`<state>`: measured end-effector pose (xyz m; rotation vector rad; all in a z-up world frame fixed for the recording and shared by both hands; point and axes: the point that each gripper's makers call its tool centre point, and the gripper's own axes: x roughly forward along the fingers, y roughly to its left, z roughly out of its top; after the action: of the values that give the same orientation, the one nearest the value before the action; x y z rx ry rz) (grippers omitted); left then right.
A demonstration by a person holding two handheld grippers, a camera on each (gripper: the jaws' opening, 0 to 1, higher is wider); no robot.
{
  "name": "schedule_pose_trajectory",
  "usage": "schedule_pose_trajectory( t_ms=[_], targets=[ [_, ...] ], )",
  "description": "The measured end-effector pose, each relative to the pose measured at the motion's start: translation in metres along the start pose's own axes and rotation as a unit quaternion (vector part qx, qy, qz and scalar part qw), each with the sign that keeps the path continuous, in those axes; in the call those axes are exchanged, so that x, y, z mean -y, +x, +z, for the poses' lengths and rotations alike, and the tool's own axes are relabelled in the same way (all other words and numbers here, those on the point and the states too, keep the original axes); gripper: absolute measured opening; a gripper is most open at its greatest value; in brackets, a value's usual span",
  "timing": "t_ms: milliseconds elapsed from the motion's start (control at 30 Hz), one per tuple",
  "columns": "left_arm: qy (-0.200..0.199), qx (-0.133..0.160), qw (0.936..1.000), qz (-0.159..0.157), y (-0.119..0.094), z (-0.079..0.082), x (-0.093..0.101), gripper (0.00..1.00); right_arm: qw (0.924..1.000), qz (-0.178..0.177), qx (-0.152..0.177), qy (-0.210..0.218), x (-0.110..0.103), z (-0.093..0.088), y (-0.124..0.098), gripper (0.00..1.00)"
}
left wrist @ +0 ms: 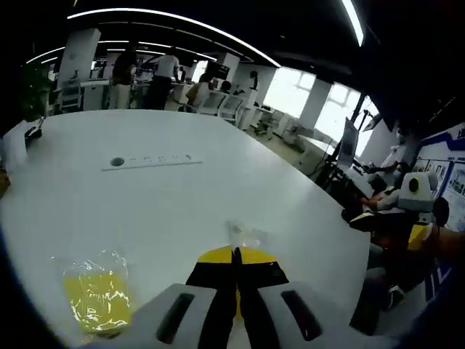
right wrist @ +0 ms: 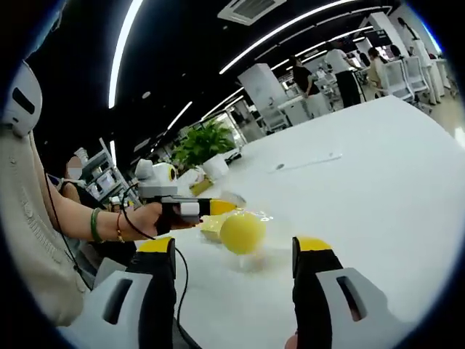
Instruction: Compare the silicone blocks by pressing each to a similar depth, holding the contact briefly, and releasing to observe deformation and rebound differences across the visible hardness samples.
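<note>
The big white counter (left wrist: 189, 189) carries everything. A bagged yellow block (left wrist: 94, 294) sits at 8 o'clock in the left gripper view, untouched. The left gripper (left wrist: 236, 256) is seen with jaws clenched on nothing. The right gripper (right wrist: 234, 251) is spread wide around a yellow ball (right wrist: 242, 232); it should probably be squeezed slowly and evenly.

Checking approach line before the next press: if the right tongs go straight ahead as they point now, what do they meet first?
Probably the yellow ball, which sits between the open right tongs just ahead, in its clear wrapper on the white table. Depth is unclear; the left tongs lie behind it.
</note>
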<state>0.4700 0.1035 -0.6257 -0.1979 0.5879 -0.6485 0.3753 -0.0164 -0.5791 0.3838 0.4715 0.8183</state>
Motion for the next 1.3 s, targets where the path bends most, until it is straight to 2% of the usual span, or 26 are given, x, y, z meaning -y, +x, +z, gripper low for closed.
schedule_pose_trajectory(
  t_ms=[267, 467, 700, 833, 933, 1067, 1300],
  targets=[
    [0.037, 0.025, 0.999, 0.0, -0.029, 0.017, 0.012, 0.0, 0.9996, 0.009, 0.005, -0.027, -0.025, 0.011, -0.003, 0.6],
    [0.04, 0.05, 0.9979, -0.001, -0.055, 0.031, 0.016, 0.0, 0.9986, 0.016, 0.008, -0.05, -0.045, 0.018, -0.006, 0.61],
    [0.062, 0.07, 0.9955, -0.01, -0.084, 0.051, 0.02, 0.0, 0.9964, 0.016, 0.009, -0.083, -0.062, 0.026, -0.009, 0.64],
    [0.067, 0.077, 0.9946, -0.017, -0.096, 0.062, 0.022, 0.0, 0.9938, 0.018, -0.002, -0.11, -0.068, 0.029, -0.007, 0.65],
    [0.085, 0.079, 0.9929, -0.025, -0.104, 0.074, 0.023, 0.0, 0.9927, 0.024, -0.01, -0.117, -0.073, 0.034, -0.004, 0.67],
    [0.108, 0.086, 0.9897, -0.039, -0.118, 0.09, 0.029, 0.0, 0.9885, 0.035, -0.02, -0.146, -0.078, 0.045, 0.001, 0.68],
    [0.129, 0.094, 0.985, -0.065, -0.136, 0.11, 0.042, 0.0, 0.9759, 0.056, -0.046, -0.206, -0.087, 0.074, 0.015, 0.7]
  ],
)
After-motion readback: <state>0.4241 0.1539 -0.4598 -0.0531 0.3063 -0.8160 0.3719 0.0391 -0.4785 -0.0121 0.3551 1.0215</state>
